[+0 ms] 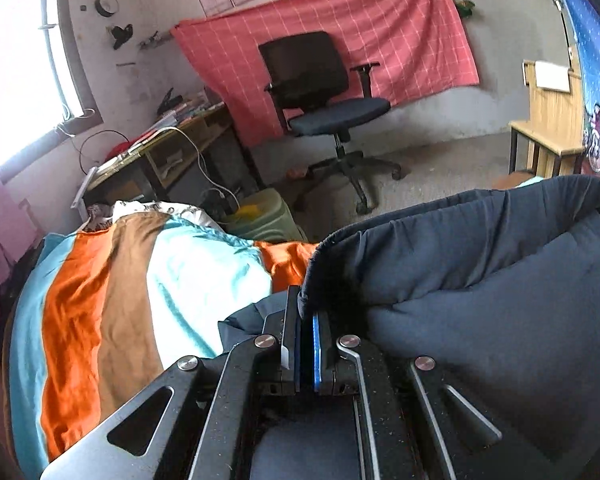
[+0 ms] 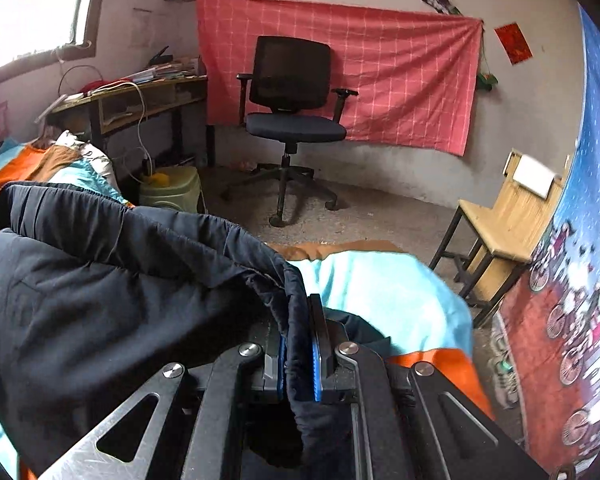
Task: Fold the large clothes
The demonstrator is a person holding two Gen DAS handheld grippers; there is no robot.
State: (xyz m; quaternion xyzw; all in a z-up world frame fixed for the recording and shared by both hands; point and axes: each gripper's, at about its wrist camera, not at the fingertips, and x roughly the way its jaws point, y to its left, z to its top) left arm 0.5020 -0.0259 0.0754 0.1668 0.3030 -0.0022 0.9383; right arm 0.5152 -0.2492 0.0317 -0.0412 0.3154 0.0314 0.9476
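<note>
Both the left gripper (image 1: 306, 320) and right gripper (image 2: 300, 332) clamp the elastic hem of the dark navy padded jacket (image 2: 100, 292), which looks bulky, soft and floppy, best held by its edges.

The left gripper (image 1: 306, 316) pinches the ribbed hem of a dark navy garment (image 1: 480, 264), lifted above the striped bedspread (image 1: 112, 280). Beyond the bed's far edge stands an office chair (image 1: 324, 108).
</note>
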